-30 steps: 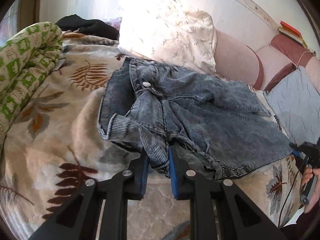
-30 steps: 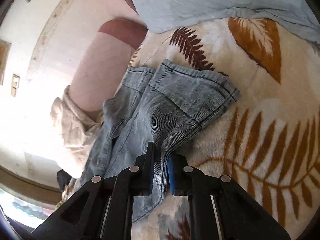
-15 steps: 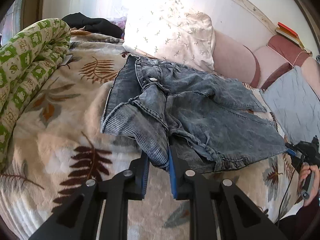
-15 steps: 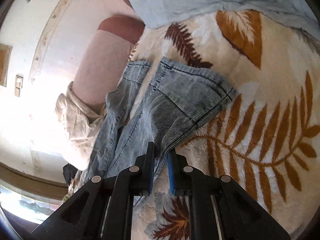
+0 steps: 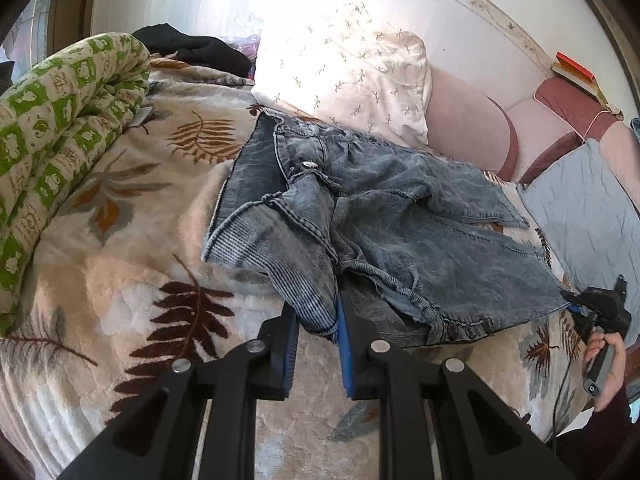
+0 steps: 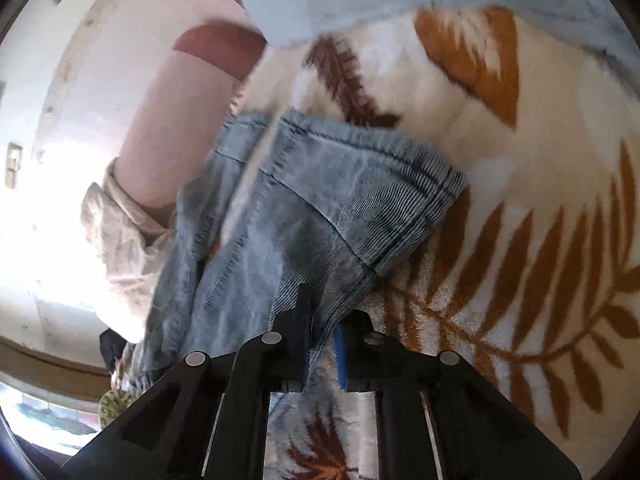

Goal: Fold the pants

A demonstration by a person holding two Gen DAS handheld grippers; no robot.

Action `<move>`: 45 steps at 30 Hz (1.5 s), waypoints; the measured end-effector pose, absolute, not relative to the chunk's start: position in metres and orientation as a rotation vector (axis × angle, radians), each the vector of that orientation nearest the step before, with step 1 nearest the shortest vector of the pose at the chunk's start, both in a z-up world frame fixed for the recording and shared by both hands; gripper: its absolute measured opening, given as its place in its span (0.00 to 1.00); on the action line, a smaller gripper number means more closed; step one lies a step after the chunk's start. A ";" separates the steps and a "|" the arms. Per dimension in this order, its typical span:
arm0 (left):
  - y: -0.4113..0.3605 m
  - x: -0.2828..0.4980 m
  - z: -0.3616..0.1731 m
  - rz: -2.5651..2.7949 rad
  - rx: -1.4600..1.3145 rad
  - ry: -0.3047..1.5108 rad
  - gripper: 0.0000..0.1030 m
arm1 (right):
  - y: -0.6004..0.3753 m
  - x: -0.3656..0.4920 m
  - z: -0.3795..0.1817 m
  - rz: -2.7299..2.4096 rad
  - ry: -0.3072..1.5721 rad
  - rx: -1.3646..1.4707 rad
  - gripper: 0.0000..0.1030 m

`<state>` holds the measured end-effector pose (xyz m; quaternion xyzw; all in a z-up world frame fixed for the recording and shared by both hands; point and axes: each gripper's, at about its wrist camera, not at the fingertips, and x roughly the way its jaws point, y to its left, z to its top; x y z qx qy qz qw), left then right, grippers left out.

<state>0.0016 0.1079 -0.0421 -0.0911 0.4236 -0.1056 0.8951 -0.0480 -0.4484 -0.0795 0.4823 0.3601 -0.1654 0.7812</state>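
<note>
Now both grippers, left gripper (image 5: 316, 320) and right gripper (image 6: 322, 320), have drawn the pants (image 5: 400, 216) nearer across the bed (image 5: 120, 272), jaws pinching denim, flattening it for folding.

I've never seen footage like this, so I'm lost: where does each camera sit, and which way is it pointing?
Left wrist: rides the left gripper, looking across the bed toward the pillow; the person's right hand shows at the right edge.
Right wrist: rides the right gripper, looking down along the leaf-print blanket; only its own fingers show.
Shared: the denim pants, which both grippers clamp.
</note>
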 end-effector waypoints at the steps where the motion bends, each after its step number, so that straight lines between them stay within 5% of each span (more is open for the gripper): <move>1: 0.109 0.000 -0.042 -0.216 -0.193 0.876 0.19 | -0.448 -0.051 -0.075 -0.360 0.759 1.032 0.07; 9: 0.130 -0.027 -0.046 -0.189 -0.229 0.895 0.19 | -0.435 -0.092 -0.061 -0.341 0.701 1.048 0.07; 17: 0.136 -0.043 -0.068 -0.147 -0.212 1.010 0.23 | -0.429 -0.110 -0.082 -0.408 0.893 1.037 0.13; 23: 0.146 -0.071 -0.022 -0.079 -0.032 0.890 0.28 | -0.429 -0.127 -0.056 -0.379 0.932 1.027 0.58; 26: 0.155 -0.049 -0.001 -0.043 -0.028 0.834 0.39 | -0.429 -0.130 -0.035 -0.328 0.907 0.972 0.59; 31: 0.148 0.018 0.021 -0.012 -0.052 0.775 0.41 | -0.433 -0.099 -0.006 -0.296 0.864 0.893 0.59; 34: 0.148 0.066 0.022 0.004 -0.112 0.775 0.54 | -0.434 -0.066 0.005 -0.272 0.849 0.864 0.59; 45: 0.143 0.205 -0.037 -0.030 -0.276 0.953 0.53 | -0.390 0.039 -0.020 -0.153 0.922 0.769 0.59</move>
